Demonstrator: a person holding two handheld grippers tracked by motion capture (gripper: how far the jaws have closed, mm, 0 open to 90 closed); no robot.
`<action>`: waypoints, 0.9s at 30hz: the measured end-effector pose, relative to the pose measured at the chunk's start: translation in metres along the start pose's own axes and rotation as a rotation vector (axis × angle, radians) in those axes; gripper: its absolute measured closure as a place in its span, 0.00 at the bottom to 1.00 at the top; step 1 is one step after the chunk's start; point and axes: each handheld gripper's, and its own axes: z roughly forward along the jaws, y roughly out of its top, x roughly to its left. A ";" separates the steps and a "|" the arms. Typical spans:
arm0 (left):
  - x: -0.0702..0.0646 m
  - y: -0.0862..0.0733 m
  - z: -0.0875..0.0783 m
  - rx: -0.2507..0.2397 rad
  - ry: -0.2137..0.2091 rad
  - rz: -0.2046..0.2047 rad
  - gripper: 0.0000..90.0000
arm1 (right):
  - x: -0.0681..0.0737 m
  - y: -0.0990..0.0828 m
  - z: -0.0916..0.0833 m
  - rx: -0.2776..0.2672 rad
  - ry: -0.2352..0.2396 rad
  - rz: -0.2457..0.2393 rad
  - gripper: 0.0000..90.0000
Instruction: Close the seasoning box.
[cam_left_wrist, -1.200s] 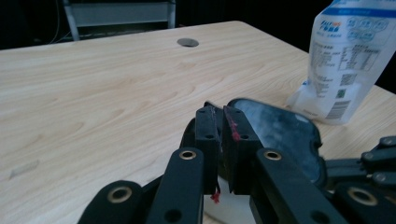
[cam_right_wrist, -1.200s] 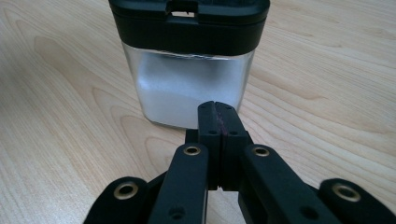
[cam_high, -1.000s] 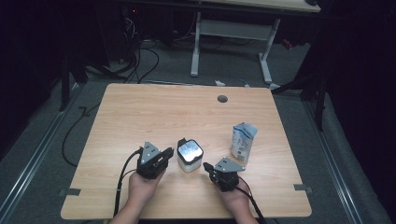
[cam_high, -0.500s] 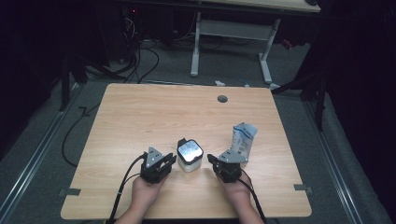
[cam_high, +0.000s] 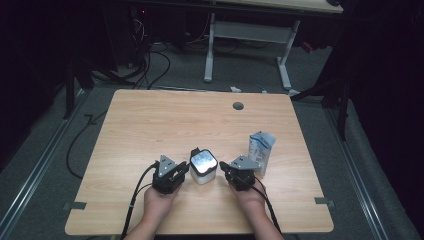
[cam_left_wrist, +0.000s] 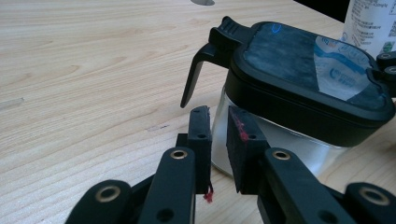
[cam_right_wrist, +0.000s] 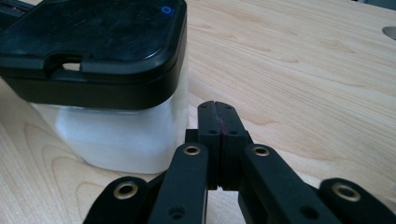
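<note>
Each hand (cam_high: 159, 202) is carrying a black gripper topped by a grey three-cornered plate (cam_high: 165, 163), and a black cable (cam_high: 134, 197) is trailing from each toward the table's near edge. The forearms are showing no sleeves, as far as the dim high view lets me tell. Up close, the left gripper (cam_left_wrist: 218, 128) is showing flat black pads with red smears, a red thread end hanging, and brass-ringed pivot holes along its links. The right gripper (cam_right_wrist: 218, 122) is looking alike, with a faint reddish line where its pads are meeting.
</note>
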 end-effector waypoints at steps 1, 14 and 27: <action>0.000 0.000 0.000 -0.001 0.000 -0.006 0.89 | -0.001 0.000 0.000 0.000 0.001 0.003 1.00; -0.002 0.001 -0.001 -0.014 0.002 -0.007 0.90 | 0.007 0.002 0.006 -0.011 0.019 -0.022 1.00; 0.003 0.007 0.008 -0.012 0.001 -0.015 0.90 | 0.010 -0.001 -0.001 -0.019 0.017 -0.015 1.00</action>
